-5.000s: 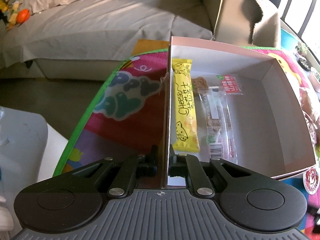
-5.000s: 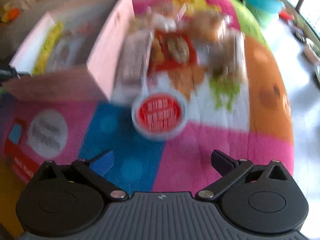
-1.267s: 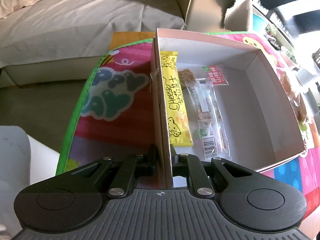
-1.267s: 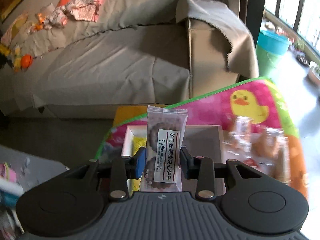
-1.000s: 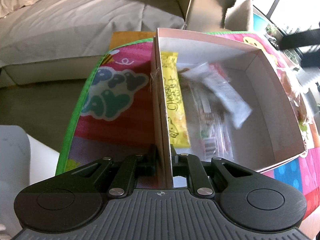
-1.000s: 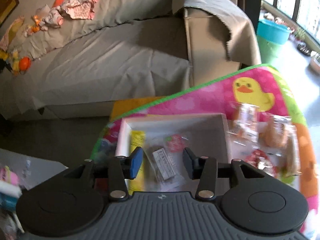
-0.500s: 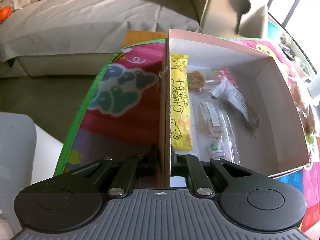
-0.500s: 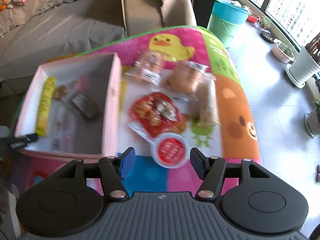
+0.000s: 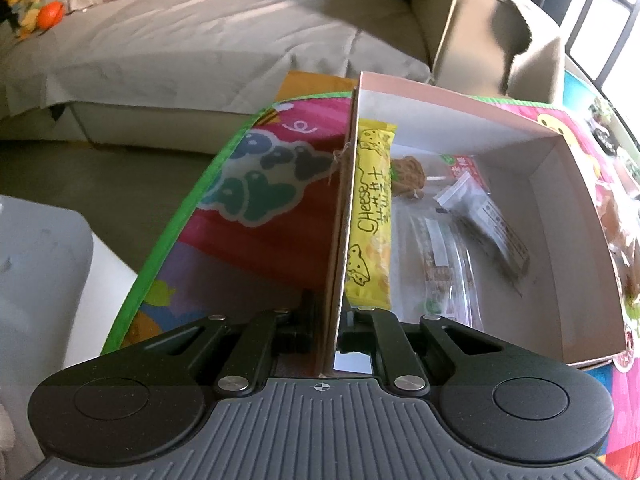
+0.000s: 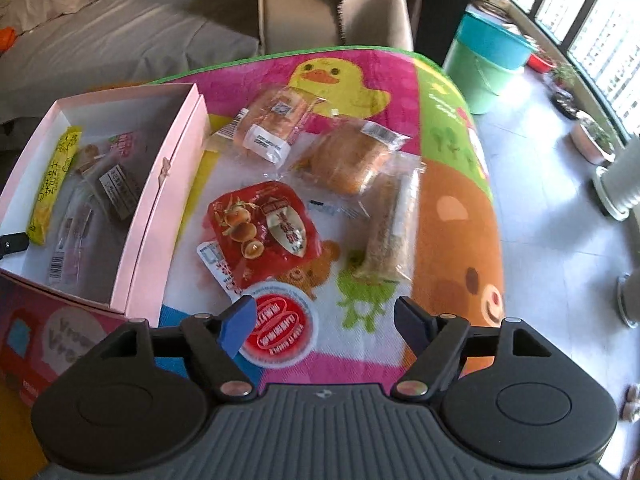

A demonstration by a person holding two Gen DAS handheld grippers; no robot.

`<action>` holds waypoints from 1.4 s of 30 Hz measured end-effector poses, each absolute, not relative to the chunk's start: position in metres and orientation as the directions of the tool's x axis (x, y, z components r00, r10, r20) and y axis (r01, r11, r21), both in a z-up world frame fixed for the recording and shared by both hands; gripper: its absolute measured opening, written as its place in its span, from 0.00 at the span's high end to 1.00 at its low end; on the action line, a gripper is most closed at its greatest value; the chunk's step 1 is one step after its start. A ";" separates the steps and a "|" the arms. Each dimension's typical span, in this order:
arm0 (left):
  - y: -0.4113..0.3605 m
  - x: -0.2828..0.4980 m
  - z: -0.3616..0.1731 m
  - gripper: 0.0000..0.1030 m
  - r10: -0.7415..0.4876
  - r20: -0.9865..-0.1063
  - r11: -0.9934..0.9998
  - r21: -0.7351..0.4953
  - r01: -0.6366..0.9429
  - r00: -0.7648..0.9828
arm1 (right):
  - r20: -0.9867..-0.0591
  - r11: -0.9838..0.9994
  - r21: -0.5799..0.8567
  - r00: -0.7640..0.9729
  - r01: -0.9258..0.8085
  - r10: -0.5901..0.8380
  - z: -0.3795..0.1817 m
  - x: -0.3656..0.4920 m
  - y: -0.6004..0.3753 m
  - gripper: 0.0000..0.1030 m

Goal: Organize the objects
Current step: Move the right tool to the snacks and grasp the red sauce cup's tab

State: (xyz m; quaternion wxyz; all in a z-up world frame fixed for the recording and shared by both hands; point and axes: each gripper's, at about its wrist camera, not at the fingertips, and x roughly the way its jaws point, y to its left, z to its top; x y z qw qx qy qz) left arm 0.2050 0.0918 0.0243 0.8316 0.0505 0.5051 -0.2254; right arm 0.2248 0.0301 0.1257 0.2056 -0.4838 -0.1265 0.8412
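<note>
My left gripper (image 9: 326, 320) is shut on the near left wall of the pink box (image 9: 440, 92), one finger on each side of it. Inside lie a yellow cheese bar (image 9: 370, 216), clear-wrapped bars and a dark cookie packet (image 9: 488, 220). The right wrist view shows the box (image 10: 160, 184) at the left with the cookie packet (image 10: 120, 190) in it. My right gripper (image 10: 324, 322) hangs over the play mat, its jaws opening with nothing between them. Just beyond its left fingertip sits a round red-lidded cup (image 10: 280, 330). Behind that is a red snack pack (image 10: 264, 232).
More wrapped snacks lie on the mat (image 10: 452, 216): two bread packets (image 10: 276, 120) (image 10: 348, 160) and a long bar (image 10: 390, 232). A grey sofa (image 9: 200, 40) stands behind the mat. A green bucket (image 10: 488, 64) and plant pots are on the tiled floor at the right.
My right gripper let go of the cookie packet, which dropped into the box. It then swung right over the loose snacks with its jaws widening. The left gripper kept its hold on the wall.
</note>
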 end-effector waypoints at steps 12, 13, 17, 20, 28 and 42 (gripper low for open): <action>0.088 0.203 0.026 0.89 -0.299 -0.871 0.904 -0.127 0.408 0.391 | -0.719 -0.849 -0.386 -0.459 -0.361 0.522 0.121 0.187 0.082 0.21; 0.088 0.203 0.026 0.89 -0.297 -0.872 0.904 -0.126 0.407 0.390 | -0.725 -0.859 -0.367 -0.469 -0.356 0.504 0.121 0.185 0.081 0.21; 0.086 0.203 0.028 0.89 -0.287 -0.878 0.904 -0.116 0.411 0.384 | -0.787 -0.901 -0.221 -0.477 -0.375 0.391 0.115 0.175 0.074 0.20; 0.088 0.204 0.031 0.89 -0.288 -0.879 0.903 -0.117 0.412 0.381 | -0.816 -0.890 -0.180 -0.442 -0.418 0.372 0.104 0.169 0.066 0.16; 0.088 0.203 0.028 0.89 -0.293 -0.876 0.906 -0.127 0.404 0.382 | -0.857 -0.924 -0.221 -0.390 -0.312 0.337 0.079 0.219 0.040 0.31; 0.088 0.202 0.028 0.89 -0.300 -0.873 0.898 -0.122 0.423 0.384 | -0.789 -0.908 -0.370 -0.451 -0.195 0.418 0.074 0.220 0.010 0.33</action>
